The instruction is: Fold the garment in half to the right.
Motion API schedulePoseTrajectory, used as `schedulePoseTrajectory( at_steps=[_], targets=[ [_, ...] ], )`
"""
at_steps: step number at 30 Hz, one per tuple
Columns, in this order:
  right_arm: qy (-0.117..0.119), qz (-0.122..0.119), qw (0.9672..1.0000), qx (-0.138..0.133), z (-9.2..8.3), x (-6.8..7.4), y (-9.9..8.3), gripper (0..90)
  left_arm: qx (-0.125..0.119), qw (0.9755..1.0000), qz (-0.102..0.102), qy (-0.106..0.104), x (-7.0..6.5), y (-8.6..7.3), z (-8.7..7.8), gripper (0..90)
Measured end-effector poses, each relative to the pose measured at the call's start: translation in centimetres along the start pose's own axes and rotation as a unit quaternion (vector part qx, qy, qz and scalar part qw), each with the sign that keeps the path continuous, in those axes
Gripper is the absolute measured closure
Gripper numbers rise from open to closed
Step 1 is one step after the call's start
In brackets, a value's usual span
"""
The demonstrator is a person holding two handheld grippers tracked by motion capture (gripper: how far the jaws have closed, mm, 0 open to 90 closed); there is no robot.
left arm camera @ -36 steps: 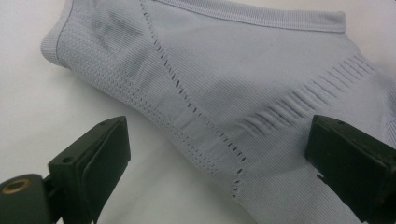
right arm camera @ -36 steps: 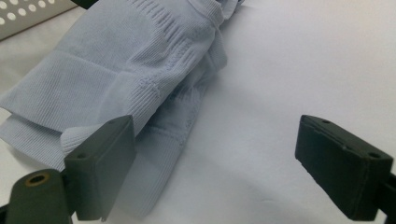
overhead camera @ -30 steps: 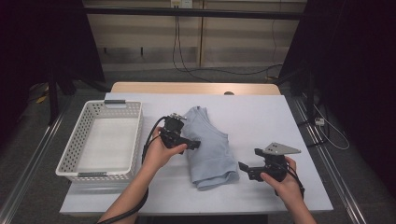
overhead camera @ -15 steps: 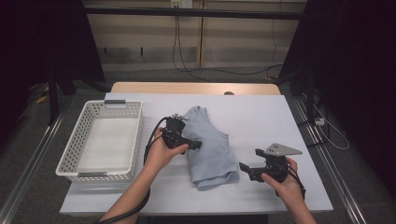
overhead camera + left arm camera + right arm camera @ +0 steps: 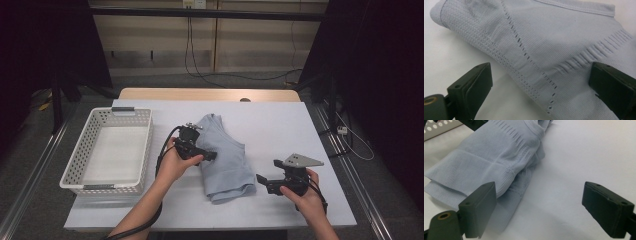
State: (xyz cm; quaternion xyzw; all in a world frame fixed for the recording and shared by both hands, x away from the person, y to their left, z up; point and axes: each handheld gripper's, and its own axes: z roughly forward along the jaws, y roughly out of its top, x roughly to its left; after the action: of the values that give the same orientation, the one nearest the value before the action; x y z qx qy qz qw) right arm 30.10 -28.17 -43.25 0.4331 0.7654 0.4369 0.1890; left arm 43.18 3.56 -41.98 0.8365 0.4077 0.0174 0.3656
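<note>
A white perforated plastic basket [image 5: 107, 150] stands on the left part of the white tabletop [image 5: 280, 125], and nothing lies inside it; its bare floor shows through to the rim. No lettering or label can be read on the basket, the garment or the claws.

The folded light-blue knit top [image 5: 225, 160] lies on the tabletop just right of the basket, near the middle, its neckline toward the far edge and its doubled hem toward the person.

The left claw [image 5: 209, 156] rests at the top's left edge, over the cloth. In the left gripper view its jaws stand spread, one over the bare tabletop and the other over the knit fabric [image 5: 554, 45], pinching nothing.

The right claw [image 5: 260, 180] sits low on the tabletop just right of the top's near corner, pointing at it. In the right gripper view its jaws are spread wide, with the folded hem [image 5: 474, 172] beside the left jaw and bare tabletop between them; nothing is pinched.
</note>
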Motion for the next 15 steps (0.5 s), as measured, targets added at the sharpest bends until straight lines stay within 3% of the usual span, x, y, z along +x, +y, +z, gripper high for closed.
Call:
schedulePoseTrajectory(
  at_steps=[15],
  targets=[
    [0.003, -0.001, 1.0, -0.005, 0.07, 0.16, 0.37, 12.4, -0.001, 0.9999, -0.013, 0.0, 0.07, -0.22, 0.3, 4.1]
  ],
)
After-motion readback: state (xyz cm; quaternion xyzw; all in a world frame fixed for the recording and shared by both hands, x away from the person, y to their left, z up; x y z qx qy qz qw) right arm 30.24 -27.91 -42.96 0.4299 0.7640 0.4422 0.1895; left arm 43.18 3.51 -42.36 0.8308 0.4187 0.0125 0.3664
